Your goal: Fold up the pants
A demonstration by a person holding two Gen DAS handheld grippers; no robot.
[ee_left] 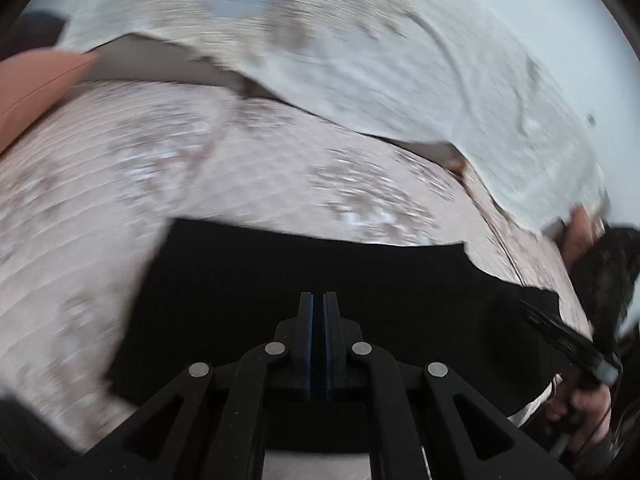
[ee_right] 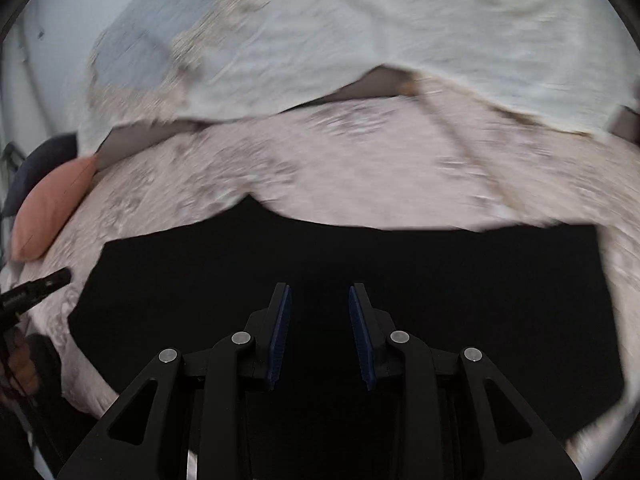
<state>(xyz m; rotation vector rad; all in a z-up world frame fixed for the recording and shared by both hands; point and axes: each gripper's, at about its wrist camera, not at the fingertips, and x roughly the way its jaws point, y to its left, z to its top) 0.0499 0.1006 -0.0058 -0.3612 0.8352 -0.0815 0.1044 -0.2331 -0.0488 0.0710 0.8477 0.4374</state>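
Left wrist view: the left hand-held gripper point(ee_left: 319, 298) has its blue pads pressed together, with no cloth visibly caught between them; it hangs over the black pants point(ee_left: 320, 268).
Right wrist view: the right hand-held gripper point(ee_right: 319, 294) has its jaws apart, nothing between the pads, only the dark cloth beneath.
Pants: the black pants point(ee_right: 360, 264) lie flat on the bed point(ee_right: 360, 172), spread as a wide dark patch just ahead of both grippers.
Bed cover: pale pink with a blurred lighter pattern.
Pillows: large whitish pillows point(ee_left: 380, 64) lie at the far side; a salmon cushion point(ee_right: 52, 208) sits at the left edge of the bed.
Person: a hand point(ee_left: 582, 408) grips the other tool's handle at the right edge of the left wrist view.
Sharpness: both views are smeared by motion blur.
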